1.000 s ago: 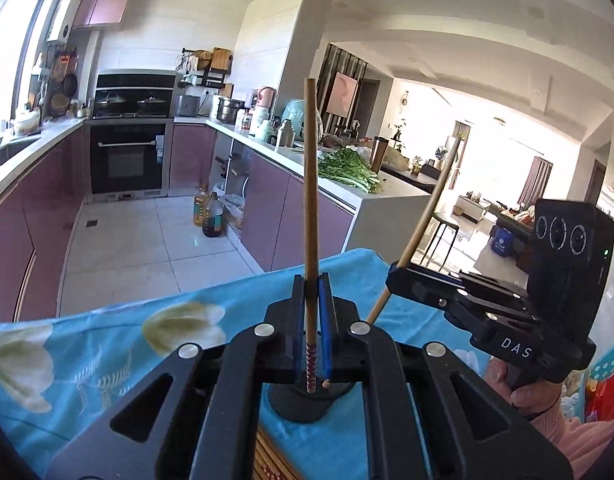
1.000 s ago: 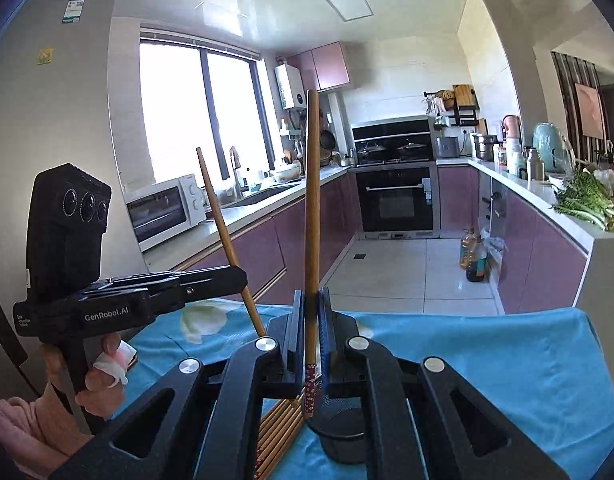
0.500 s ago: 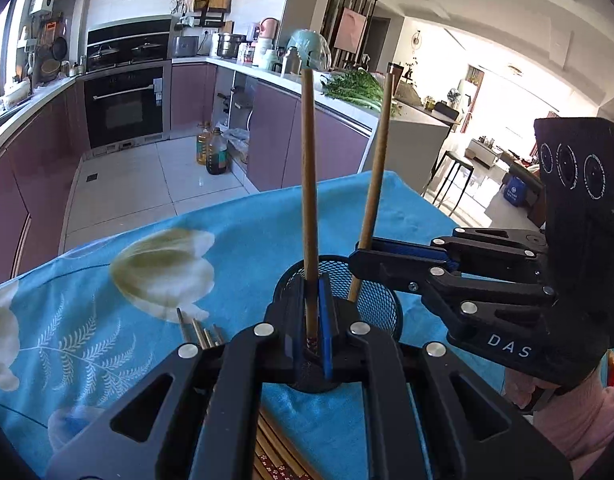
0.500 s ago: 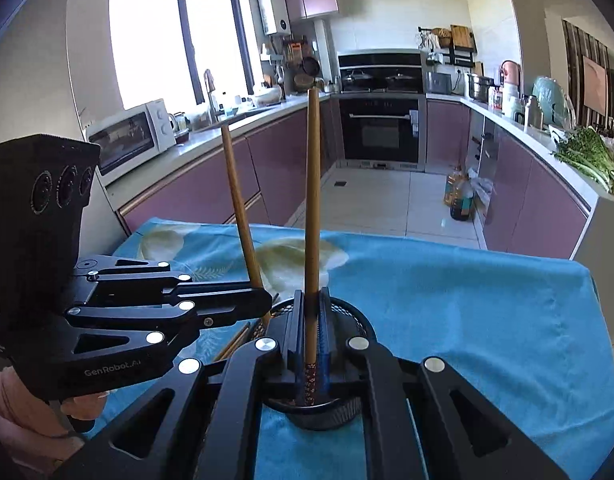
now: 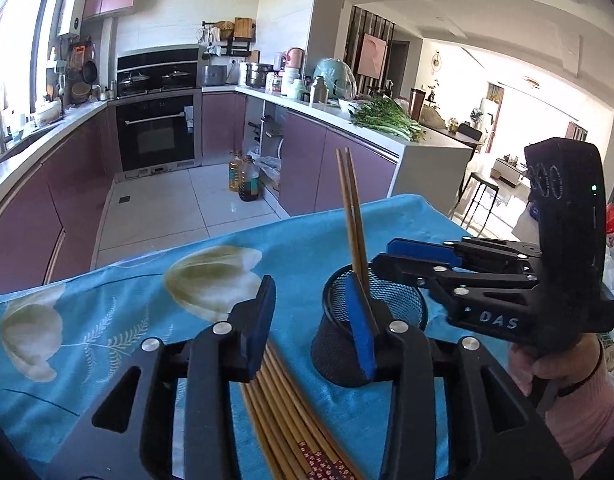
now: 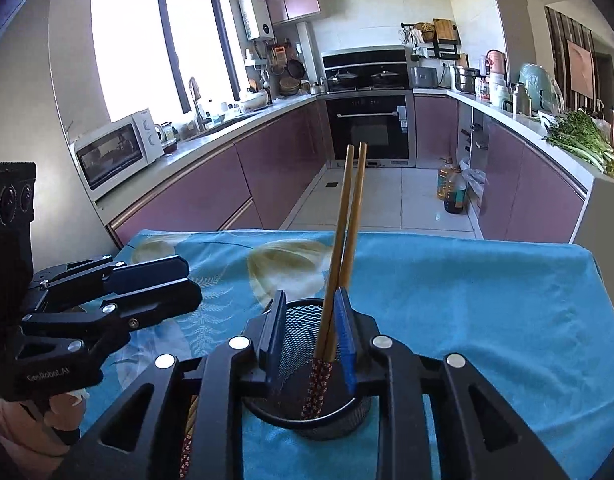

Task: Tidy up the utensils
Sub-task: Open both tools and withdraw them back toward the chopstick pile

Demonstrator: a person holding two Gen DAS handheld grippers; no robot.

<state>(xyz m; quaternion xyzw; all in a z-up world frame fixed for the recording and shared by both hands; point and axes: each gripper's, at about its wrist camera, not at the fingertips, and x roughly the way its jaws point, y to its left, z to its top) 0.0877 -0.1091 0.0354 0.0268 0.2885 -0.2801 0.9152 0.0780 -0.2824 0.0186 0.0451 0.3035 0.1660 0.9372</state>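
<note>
A black mesh cup [image 5: 387,320] [image 6: 303,416] stands on the blue flowered tablecloth [image 5: 107,312] [image 6: 467,300]. Two wooden chopsticks [image 5: 353,216] [image 6: 343,248] stand in it and lean together. My left gripper [image 5: 311,320] [image 6: 189,284] is just left of the cup, its jaws opening with nothing between the pads. My right gripper [image 6: 310,332] [image 5: 387,256] hangs over the cup, jaws opening. The two chopsticks rise between its pads, close to the right one, and are not pinched. A bundle of several chopsticks [image 5: 283,412] [image 6: 189,420] lies flat under my left gripper.
The table's far edge drops to a tiled floor where oil bottles [image 5: 245,180] stand. Purple cabinets run along both sides, with an oven [image 6: 367,128] at the back, a microwave [image 6: 115,152] on the left counter and greens [image 5: 387,120] on the right one.
Both grippers came down to the cup, each shut on an upright chopstick. Both jaws have now parted, and the two chopsticks stand loose in the cup.
</note>
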